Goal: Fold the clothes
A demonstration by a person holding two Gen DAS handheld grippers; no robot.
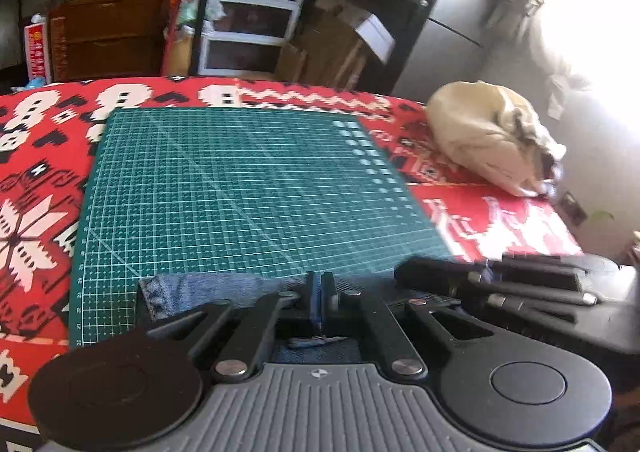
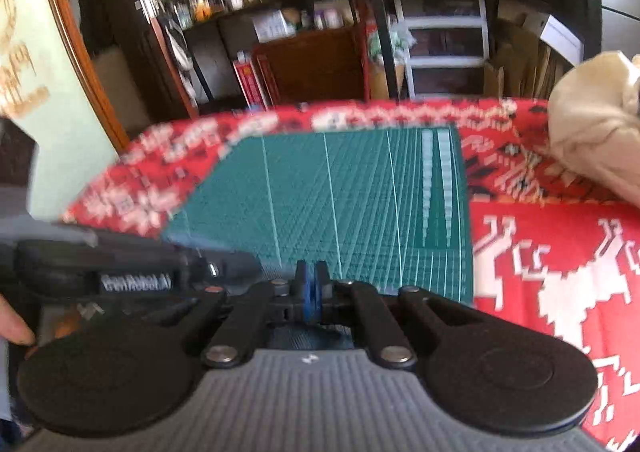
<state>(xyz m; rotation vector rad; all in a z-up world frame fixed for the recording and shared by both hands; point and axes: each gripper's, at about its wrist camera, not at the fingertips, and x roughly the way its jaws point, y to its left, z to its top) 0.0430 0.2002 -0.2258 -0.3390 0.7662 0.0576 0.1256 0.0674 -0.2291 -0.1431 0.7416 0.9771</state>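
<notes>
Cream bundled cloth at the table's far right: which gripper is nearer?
Right. The right gripper sits closer to the cream bundled cloth; the left gripper is beyond it, further left.

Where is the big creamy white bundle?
The cream bundle lies on the red patterned blanket, right of the green cutting mat, near the table's far right edge.

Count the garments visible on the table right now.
2. The blue denim piece sits at the near edge of the green cutting mat, pinched by both the left gripper and right gripper. A cream garment lies bunched at the far right. More may be hidden.
</notes>
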